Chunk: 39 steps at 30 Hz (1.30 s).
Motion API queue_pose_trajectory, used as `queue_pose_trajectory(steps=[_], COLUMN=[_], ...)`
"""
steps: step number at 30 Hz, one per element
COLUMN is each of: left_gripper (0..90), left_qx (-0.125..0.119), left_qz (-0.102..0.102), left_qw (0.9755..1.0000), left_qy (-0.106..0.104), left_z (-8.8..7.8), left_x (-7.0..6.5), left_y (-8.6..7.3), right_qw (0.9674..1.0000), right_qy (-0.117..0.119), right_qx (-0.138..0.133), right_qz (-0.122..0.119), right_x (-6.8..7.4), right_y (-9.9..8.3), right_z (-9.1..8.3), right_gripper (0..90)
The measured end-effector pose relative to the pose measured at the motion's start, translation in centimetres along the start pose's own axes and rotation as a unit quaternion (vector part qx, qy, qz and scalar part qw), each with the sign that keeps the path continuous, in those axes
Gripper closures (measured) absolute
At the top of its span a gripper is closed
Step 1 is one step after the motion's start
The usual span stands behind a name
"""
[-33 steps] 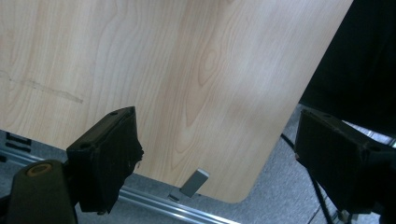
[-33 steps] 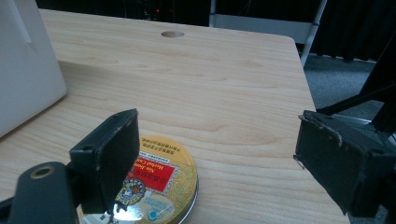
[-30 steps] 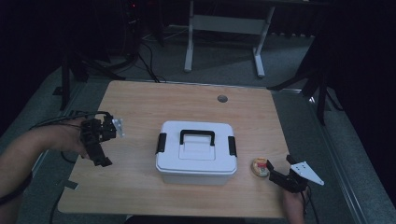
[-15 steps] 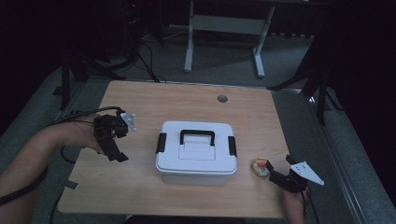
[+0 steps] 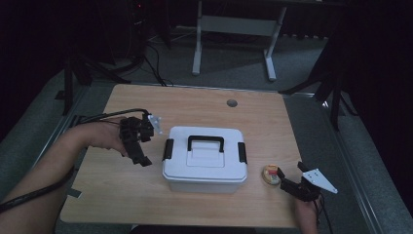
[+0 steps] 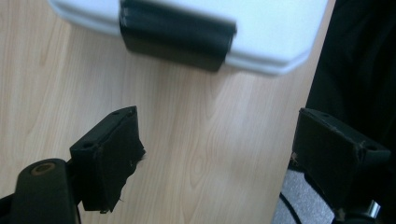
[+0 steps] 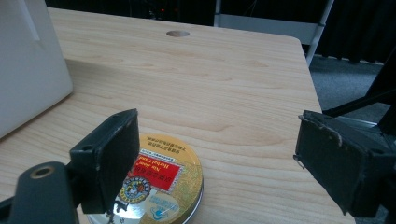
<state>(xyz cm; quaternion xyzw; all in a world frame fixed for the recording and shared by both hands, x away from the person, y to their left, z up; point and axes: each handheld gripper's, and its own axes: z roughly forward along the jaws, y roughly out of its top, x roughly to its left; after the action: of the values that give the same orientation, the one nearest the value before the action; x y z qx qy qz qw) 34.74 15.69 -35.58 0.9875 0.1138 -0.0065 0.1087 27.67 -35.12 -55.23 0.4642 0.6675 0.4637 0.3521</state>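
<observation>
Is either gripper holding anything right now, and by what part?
Nothing is held: left gripper open near the box's latch; right gripper open over the tin.

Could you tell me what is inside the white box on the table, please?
That cannot be seen: the white box is closed, its lid on, black handle lying flat on top and black side latches down.

Table (image 5: 195,105): pale matt wood-grain laminate. Box (image 5: 204,165): smooth white plastic, black plastic latch (image 6: 175,35). Tin (image 7: 163,184): glossy gold metal, printed label. Gripper pads (image 7: 343,161): rough, frayed black.

Box (image 5: 204,161) mid-table (image 5: 195,105); tin (image 5: 271,175) just right; left gripper (image 5: 141,158) left of box.
</observation>
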Motion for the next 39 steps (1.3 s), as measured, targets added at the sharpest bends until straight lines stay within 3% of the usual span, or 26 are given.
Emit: queue_pose_trajectory(steps=[7, 20, 25, 29, 33, 39], left_gripper=[16.5, 16.6, 23.7, 24.9, 31.7, 39.0], left_qx=[0.015, 0.015, 0.028, 0.032, 0.027, 0.036], left_qz=[0.019, 0.041, 0.060, 0.063, 0.069, 0.084], left_qw=[0.9997, 0.9990, 0.9977, 0.9974, 0.9971, 0.9957], left_qy=[0.002, -0.008, -0.013, -0.016, -0.019, -0.016], left_z=[0.3, 1.2, 1.9, 2.3, 2.6, 3.0], left_x=[0.5, 1.2, 1.3, 1.5, 1.8, 1.9], left_y=[2.4, 6.7, 8.1, 8.8, 9.8, 10.9], right_qw=[1.0000, 0.9999, 0.9999, 0.9999, 0.9999, 0.9998], right_qy=[0.003, 0.007, 0.009, 0.011, 0.013, 0.015], right_qx=[-0.002, -0.005, -0.005, -0.005, -0.004, -0.005], right_qz=[0.003, 0.006, 0.006, 0.007, 0.007, 0.008], right_x=[0.0, -0.2, -0.2, -0.2, -0.2, -0.2], right_y=[0.0, 0.0, 0.0, -0.1, -0.1, -0.1], right_z=[0.0, -0.1, -0.1, -0.1, -0.1, -0.1], right_gripper=[13.3, 13.3, 13.3, 13.4, 13.4, 13.4])
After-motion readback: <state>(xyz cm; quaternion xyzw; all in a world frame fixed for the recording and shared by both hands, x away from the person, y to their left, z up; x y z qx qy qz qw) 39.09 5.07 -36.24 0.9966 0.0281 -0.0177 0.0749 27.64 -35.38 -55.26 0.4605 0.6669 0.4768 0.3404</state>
